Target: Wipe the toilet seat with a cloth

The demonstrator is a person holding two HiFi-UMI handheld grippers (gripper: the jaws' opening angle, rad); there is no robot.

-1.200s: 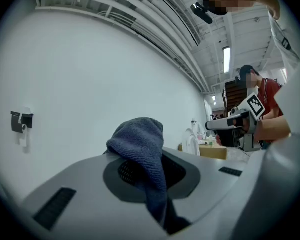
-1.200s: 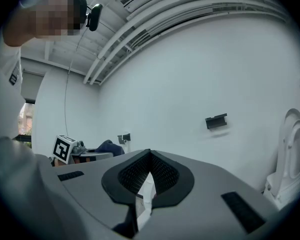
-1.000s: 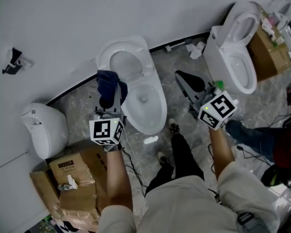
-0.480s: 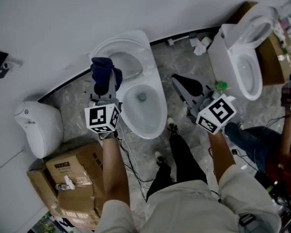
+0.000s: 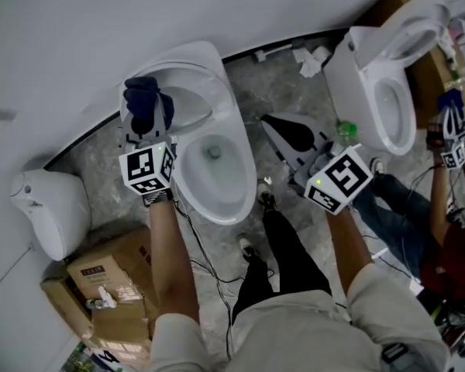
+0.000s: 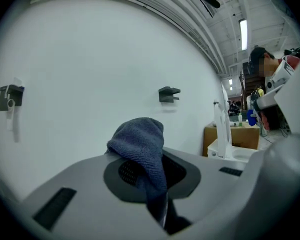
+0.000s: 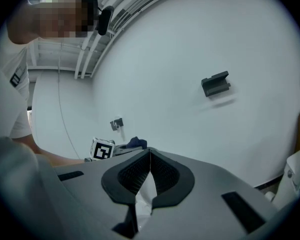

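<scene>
A white toilet [image 5: 217,178] stands against the wall with its lid [image 5: 182,80] raised and the seat rim around the open bowl. My left gripper [image 5: 146,126] is shut on a dark blue cloth [image 5: 142,103] and hangs over the left back of the bowl, by the raised lid. In the left gripper view the cloth [image 6: 140,146] bulges out over the closed jaws. My right gripper [image 5: 288,134] is shut with nothing in it, out over the floor to the right of the toilet. Its own view shows the right gripper [image 7: 149,170] with its pads together.
A second toilet [image 5: 387,91] stands at the right with another person's gripper [image 5: 449,134] beside it. A white urinal-like fixture [image 5: 43,208] and cardboard boxes [image 5: 101,281] lie at the left. Cables run over the marble floor [image 5: 294,91] by my feet. Paper scraps [image 5: 310,59] lie near the wall.
Both grippers have come down and moved left in the head view. The left one has carried the cloth from beside the bowl to over its back left rim. Neither gripper's jaws have changed.
</scene>
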